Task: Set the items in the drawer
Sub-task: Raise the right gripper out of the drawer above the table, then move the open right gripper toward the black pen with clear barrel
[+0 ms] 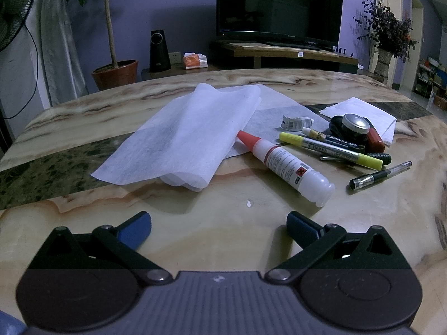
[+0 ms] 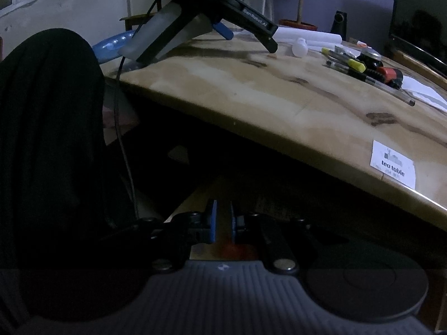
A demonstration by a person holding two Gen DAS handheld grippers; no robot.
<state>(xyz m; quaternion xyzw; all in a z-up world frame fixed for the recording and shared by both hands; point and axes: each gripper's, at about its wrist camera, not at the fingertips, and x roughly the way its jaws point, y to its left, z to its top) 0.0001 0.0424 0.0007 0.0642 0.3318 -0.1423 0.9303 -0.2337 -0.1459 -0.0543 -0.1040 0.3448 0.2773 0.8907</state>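
Gaping left claw (image 1: 219, 224), holding nothing

On the table (image 1: 195, 240) a folded sheet of paper (image 1: 178, 139) lies left of centre, with a flat sheet under its right edge. Just right of it a glue bottle (image 1: 285, 163) lies on its side, cap toward the sheet. Further right sits a heap: a highlighter (image 1: 329, 146) in front, a marker (image 1: 332, 136) behind it, a round tin (image 1: 356, 124) behind those, a small tube (image 1: 296, 121) to the tin's left. A pen (image 1: 380, 175) lies nearest the table's right front, apart from the heap. A napkin (image 1: 360, 111) lies behind the heap. Beyond the table stand a potted plant (image 1: 114, 69) at left and a television (image 1: 279, 5) at centre. A label (image 2: 392, 167) sticks near the table's front edge.
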